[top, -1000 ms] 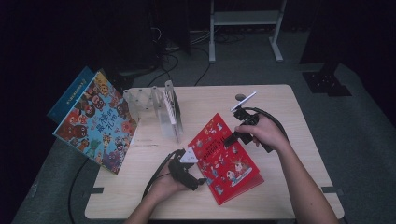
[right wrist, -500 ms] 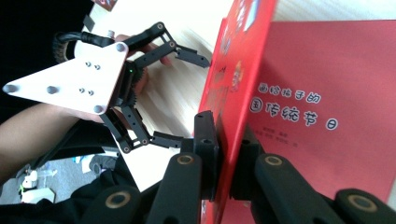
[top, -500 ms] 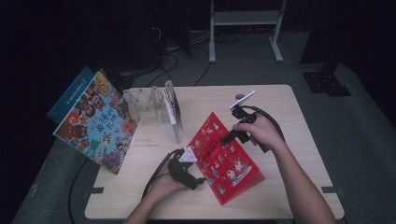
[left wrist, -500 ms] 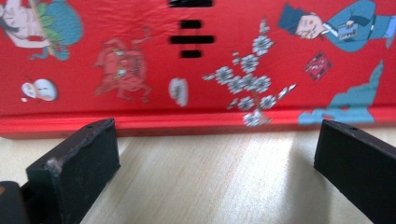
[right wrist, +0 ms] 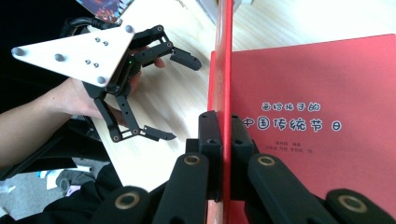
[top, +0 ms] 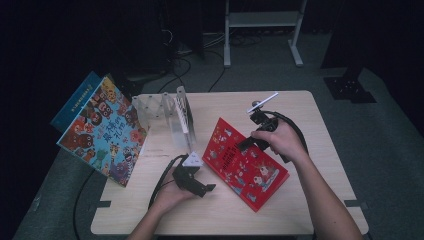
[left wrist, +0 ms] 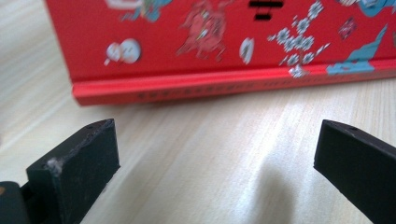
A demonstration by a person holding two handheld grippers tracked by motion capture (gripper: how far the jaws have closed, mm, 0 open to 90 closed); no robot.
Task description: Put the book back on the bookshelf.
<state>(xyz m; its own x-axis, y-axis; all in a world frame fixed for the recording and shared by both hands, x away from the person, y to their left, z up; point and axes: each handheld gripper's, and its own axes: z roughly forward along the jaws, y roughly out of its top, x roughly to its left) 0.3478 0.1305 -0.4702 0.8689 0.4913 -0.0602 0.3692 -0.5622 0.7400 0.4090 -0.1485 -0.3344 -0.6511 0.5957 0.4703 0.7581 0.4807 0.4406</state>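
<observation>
The right claw point(right wrist: 223, 140) is clamped on the red book's point(top: 245, 162) edge, lifting it at the worktop point(top: 300, 107) centre. The left claw point(top: 202, 187), wide open and empty, waits at seven o'clock; probably it grips the spine next.

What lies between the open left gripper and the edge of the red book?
Only bare light wooden tabletop separates the left gripper from the red picture book, as the left gripper view shows.
</observation>
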